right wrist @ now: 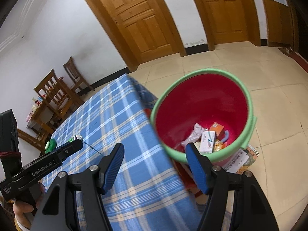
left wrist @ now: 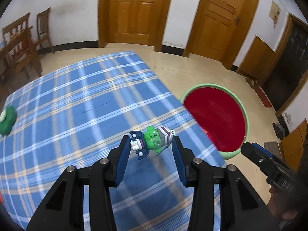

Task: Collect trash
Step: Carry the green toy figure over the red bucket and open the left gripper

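Pinching a small green-and-purple plastic figurine keychain (left wrist: pixel 152 141) crosswise between narrowly parted left gripper (left wrist: pixel 151 144) jaws; seeming light, stiff, slippery, chain dangling. Hanging empty, right gripper (right wrist: pixel 155 156) jaws gaping wide, red green-rimmed plastic bucket (right wrist: pixel 248 96) beyond.

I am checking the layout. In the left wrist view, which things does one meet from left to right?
Green lid → toy figure, in the left gripper → red bucket → right gripper.
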Action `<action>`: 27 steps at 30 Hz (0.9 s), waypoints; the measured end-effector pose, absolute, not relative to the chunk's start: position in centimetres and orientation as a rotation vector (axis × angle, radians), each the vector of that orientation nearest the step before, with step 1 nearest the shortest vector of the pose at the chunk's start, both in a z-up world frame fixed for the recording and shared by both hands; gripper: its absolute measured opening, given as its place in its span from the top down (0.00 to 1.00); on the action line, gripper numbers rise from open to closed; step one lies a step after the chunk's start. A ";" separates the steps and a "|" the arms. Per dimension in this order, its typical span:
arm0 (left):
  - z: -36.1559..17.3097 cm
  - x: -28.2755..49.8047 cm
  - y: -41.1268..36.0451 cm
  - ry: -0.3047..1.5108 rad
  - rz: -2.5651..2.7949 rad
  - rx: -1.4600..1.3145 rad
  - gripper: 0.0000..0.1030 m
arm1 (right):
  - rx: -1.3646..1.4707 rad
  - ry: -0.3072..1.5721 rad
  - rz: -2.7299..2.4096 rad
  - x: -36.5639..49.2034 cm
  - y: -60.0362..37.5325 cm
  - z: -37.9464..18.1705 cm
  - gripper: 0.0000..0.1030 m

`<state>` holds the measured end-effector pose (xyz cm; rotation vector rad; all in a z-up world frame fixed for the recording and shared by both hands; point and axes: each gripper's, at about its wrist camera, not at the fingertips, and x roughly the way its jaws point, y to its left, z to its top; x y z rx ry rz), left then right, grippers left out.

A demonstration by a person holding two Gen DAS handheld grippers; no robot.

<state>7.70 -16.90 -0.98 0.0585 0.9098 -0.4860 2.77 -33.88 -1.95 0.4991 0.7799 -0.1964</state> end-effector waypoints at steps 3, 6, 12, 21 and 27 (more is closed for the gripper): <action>-1.1 8.1 -19.2 0.911 -0.520 0.084 0.57 | 0.515 0.774 -0.219 2.3 -35.2 -2.1 0.33; -1.5 8.5 -21.3 0.915 -0.545 0.103 0.57 | 0.534 0.770 -0.240 1.8 -36.4 -2.4 0.33; -3.0 9.6 -25.5 0.941 -0.598 0.143 0.57 | 0.573 0.763 -0.296 0.7 -39.3 -2.9 0.33; -5.0 11.0 -30.2 0.982 -0.655 0.197 0.57 | 0.618 0.766 -0.356 -0.2 -42.5 -3.9 0.33; -4.8 10.9 -30.9 0.957 -0.669 0.208 0.51 | 0.636 0.778 -0.362 -0.2 -43.2 -4.6 0.33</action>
